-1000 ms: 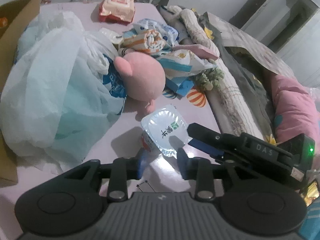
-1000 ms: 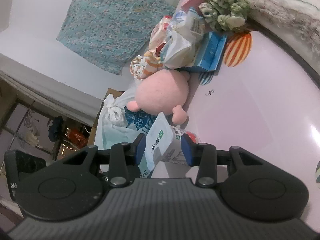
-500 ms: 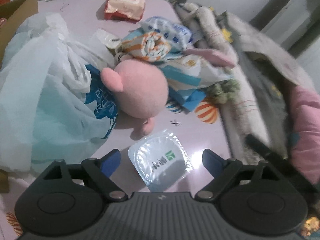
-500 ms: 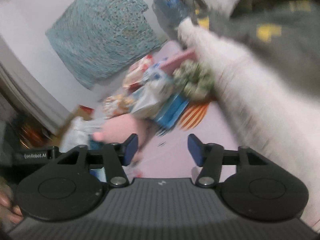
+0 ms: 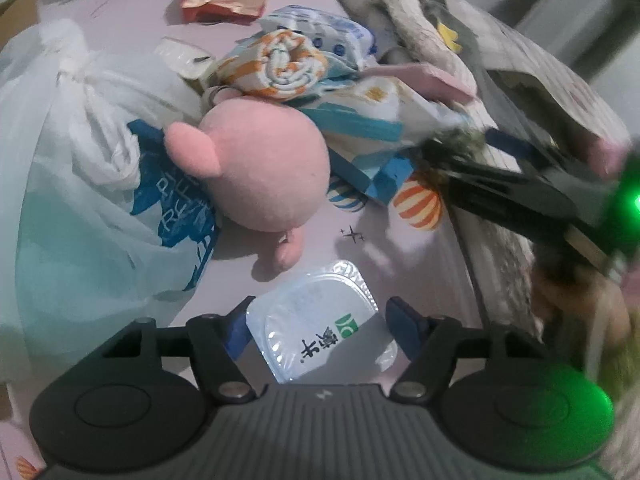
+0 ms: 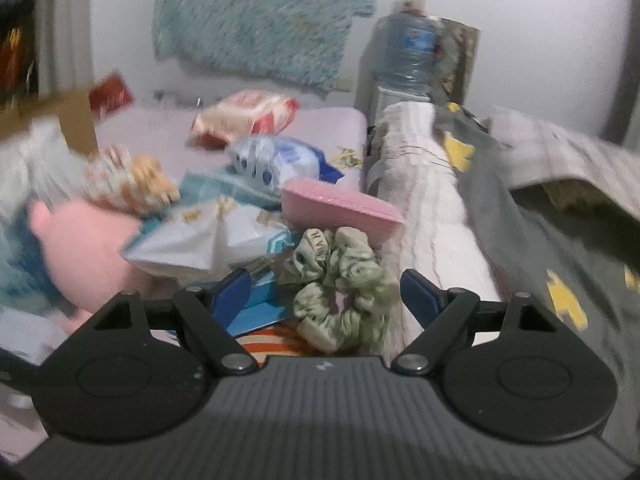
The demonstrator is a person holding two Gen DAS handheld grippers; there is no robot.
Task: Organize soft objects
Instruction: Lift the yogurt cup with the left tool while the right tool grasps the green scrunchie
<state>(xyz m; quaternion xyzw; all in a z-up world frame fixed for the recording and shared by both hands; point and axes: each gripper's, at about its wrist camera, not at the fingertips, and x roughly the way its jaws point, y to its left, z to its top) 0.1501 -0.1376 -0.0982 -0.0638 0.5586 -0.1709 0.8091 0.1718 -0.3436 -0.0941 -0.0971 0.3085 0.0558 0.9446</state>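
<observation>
On the lilac sheet [image 5: 400, 256] lies a clear sealed pack with green print [image 5: 316, 332], between the blue pads of my left gripper [image 5: 322, 322]. The jaws are closing; the left pad is at the pack's edge and a gap shows on the right. A pink plush [image 5: 264, 168] lies just beyond, with a rolled orange-and-white towel [image 5: 284, 60] behind it. My right gripper [image 6: 326, 292] points at a green scrunchie [image 6: 340, 292] that sits between its pads without touching them. Its jaws are opening.
A big white plastic bag [image 5: 80, 140] fills the left side, with a cardboard box [image 5: 16, 16] behind it. Tissue and wipe packs [image 6: 244, 120] and a pink pad [image 6: 340, 204] are piled at the back. A rolled quilt [image 6: 432, 208] and grey blanket [image 6: 540, 240] border the right, a water bottle [image 6: 412, 52] behind.
My right gripper let go of the clear pack, rolled level and swung right to the scrunchie, opening. My left gripper opened wide, moved over the pack, then narrowed around it.
</observation>
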